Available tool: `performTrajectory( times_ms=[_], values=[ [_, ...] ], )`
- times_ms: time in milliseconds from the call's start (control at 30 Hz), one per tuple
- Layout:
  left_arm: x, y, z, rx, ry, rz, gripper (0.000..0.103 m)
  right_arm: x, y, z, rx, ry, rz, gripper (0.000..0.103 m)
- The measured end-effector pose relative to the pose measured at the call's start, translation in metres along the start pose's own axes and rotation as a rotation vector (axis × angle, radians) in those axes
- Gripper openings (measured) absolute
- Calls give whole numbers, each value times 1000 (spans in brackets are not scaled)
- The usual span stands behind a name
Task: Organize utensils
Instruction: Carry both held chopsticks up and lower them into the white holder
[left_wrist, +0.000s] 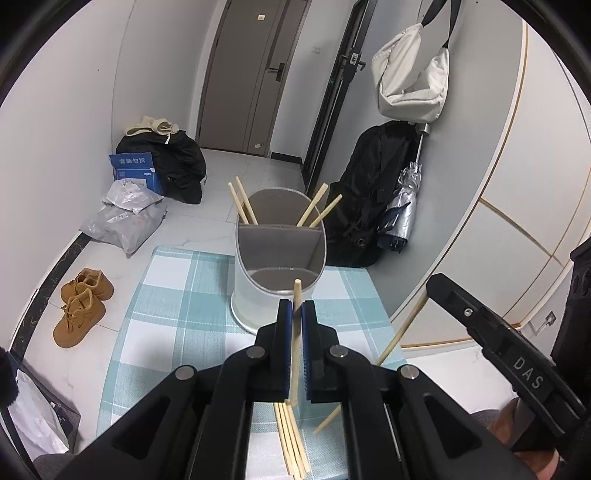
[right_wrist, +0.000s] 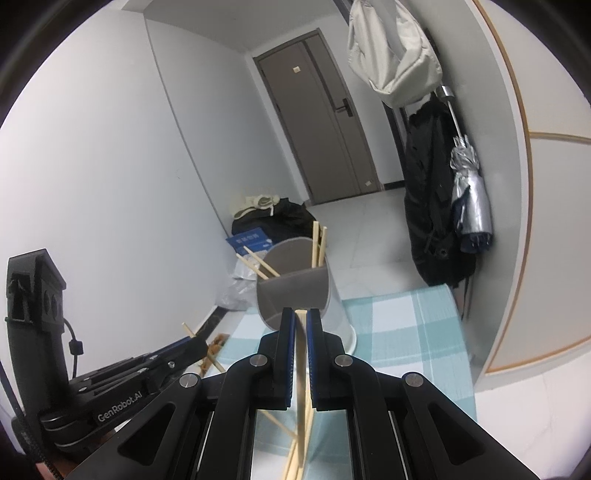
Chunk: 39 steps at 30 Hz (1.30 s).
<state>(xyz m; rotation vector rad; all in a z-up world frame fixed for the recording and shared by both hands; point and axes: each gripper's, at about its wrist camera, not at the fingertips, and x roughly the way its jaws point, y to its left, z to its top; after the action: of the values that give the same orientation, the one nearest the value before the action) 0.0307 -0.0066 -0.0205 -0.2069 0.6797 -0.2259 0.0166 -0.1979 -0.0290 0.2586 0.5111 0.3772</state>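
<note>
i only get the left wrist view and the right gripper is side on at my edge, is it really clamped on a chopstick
Observer: Yes. In the right wrist view the right gripper is shut on one chopstick, which stands upright between the blue pads.
Operator: where is it aimed
Observer: The utensil holder is straight ahead, with its near compartment just beyond the fingertips.
Operator: and my own grip from outside
Observer: From the side, the left gripper pinches the left chopstick near its top. A short end pokes above the fingers and the rest slants down below.
</note>
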Motion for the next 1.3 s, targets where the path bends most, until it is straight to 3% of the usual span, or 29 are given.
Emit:
performTrajectory(
  times_ms=[300,733,1067,1300],
  values=[
    [-10,-10,28,19,-9,-30,1,6,6,27,-30,-32,9,6],
    [-13,-11,86,14,-8,-70,1,15,19,94,-55,-96,60,6],
    [-1,-4,144,-13,-46,-69,1,39,28,157,-88,-150,99,6],
    [16,10,172,4,-71,-57,1,69,23,184,-100,-168,92,6]
  ],
)
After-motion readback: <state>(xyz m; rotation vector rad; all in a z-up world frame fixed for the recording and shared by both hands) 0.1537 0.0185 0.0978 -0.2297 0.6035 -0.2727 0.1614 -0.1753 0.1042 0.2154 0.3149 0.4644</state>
